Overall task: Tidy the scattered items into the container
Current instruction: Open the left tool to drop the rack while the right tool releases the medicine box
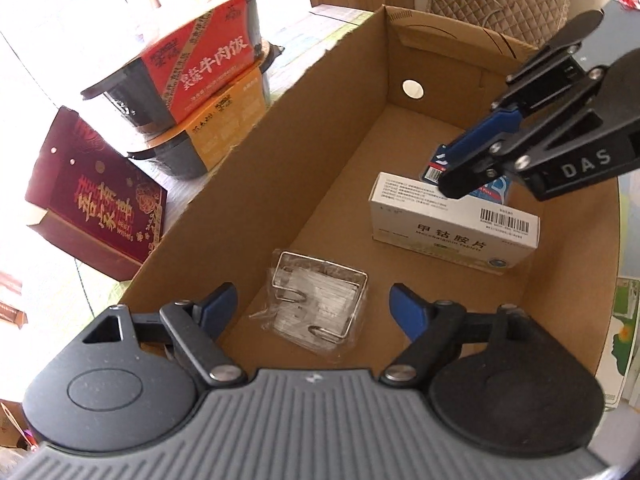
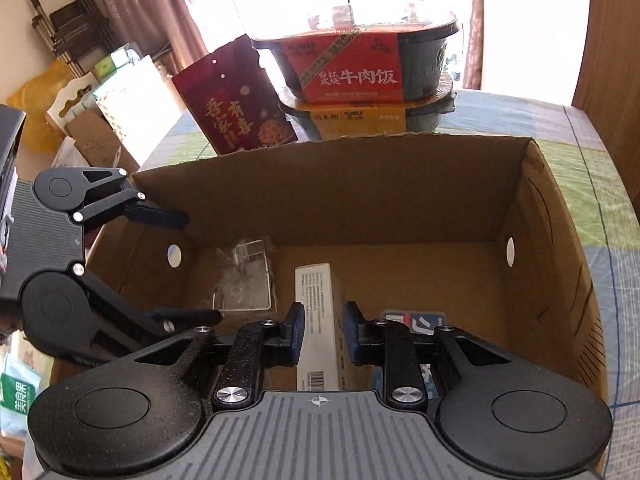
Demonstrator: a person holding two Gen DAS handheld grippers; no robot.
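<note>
Cardboard walls of an open box (image 1: 304, 128) frame the scene, the box standing on a patterned surface (image 2: 592, 148). On its floor lie a wire hook in clear wrap (image 1: 320, 300), a white medicine carton (image 1: 452, 220) and, just beside it, a blue-and-white packet (image 2: 416, 320).

The left gripper (image 1: 312, 304) hangs over one end of the box, its blue-padded fingers (image 1: 408, 312) spread wide and holding nothing, the wrapped hook lying below the gap. The right gripper (image 2: 322, 336) reaches in from the opposite side, its fingers (image 2: 296, 336) parted to either side of the white carton without visibly touching it; in the left wrist view its tips sit low over the carton and the packet behind it.

Outside the box, along its long wall, two black meal bowls (image 2: 360, 68) with red and orange sleeves are stacked one on the other, and a dark red gift box (image 1: 100, 204) with gold lettering stands near them. Curtains (image 2: 132, 4) hang in the background.
</note>
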